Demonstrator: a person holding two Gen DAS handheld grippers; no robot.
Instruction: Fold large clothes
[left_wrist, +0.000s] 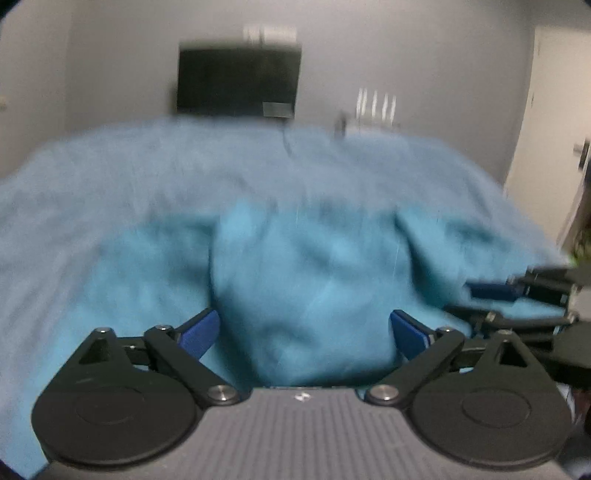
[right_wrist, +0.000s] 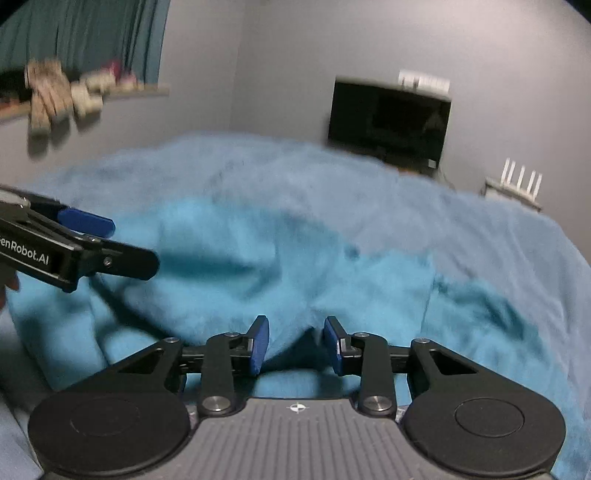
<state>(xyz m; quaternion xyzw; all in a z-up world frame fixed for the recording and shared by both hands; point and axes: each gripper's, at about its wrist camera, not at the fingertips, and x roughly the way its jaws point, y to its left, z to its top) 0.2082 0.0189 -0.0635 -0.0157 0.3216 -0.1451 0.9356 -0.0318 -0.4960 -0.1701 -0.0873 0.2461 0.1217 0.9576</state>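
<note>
The turquoise garment lies bunched and rumpled on the paler blue bedspread, right in front of both tools. Blur smears everything, so seams and sleeves can't be picked out.

The left gripper has its 2 blue pads spread wide, cloth bulging up between them, nothing pinched. The right gripper is about halfway open, a ridge of fabric sitting in the gap; whether the pads touch it, I cannot tell.

To do this step well, I'd say each tool should close on a single edge or corner, not a thick wad, and the 2 grips should sit well apart so the cloth can be pulled flat.

Containers? None in sight. Beyond the bed: a dark screen, a white router, a cluttered shelf.
</note>
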